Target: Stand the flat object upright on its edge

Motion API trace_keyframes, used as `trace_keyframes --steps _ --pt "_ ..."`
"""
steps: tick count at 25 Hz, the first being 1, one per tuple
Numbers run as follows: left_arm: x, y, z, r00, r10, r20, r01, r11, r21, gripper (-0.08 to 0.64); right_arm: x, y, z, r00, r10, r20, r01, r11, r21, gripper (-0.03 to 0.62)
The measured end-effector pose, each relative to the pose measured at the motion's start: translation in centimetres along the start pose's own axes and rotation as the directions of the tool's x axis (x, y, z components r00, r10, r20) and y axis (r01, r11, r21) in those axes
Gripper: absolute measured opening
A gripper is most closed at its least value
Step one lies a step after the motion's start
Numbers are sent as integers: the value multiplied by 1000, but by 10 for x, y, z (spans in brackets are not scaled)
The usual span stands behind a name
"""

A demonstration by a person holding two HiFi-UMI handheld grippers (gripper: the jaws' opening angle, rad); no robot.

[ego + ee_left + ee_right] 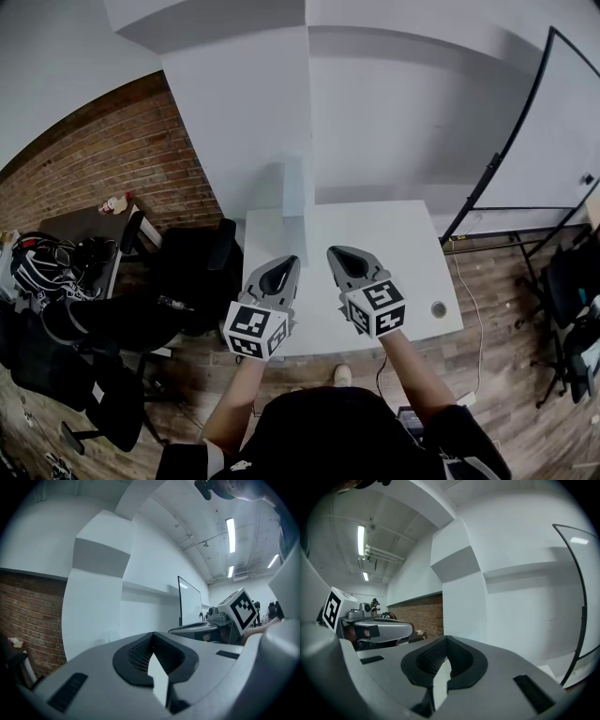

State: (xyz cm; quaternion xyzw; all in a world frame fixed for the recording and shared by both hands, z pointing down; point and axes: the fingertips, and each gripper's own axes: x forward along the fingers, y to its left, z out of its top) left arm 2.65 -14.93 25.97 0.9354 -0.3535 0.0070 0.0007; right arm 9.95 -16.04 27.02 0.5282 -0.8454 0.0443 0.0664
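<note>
Although the task names a flat object, the head view shows none on the white bench; only a small round hole marks its near right corner. The left gripper and right gripper hang side by side over the near edge, both pointing far. With the object unseen, its direction, its long axis and the nearer hand cannot be judged.

Left gripper view: the jaws are together with nothing between them, and white wall lies ahead, with the right gripper off to the right.

Right gripper view: the jaws are likewise closed and empty, facing white wall and a brick wall.

No writing is readable, only the black-and-white square markers on the cubes.
</note>
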Motion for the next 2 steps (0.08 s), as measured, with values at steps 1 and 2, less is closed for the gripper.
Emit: trace_keyframes --steps 1,2 --pt "0 0 0 1000 0 0 0 1000 -2 12 0 0 -1 1000 0 -2 0 1000 -1 40" --pt "1 0 0 1000 -1 0 1 1000 -5 12 -1 -1 -1 1000 1 -3 -1 1000 -1 41"
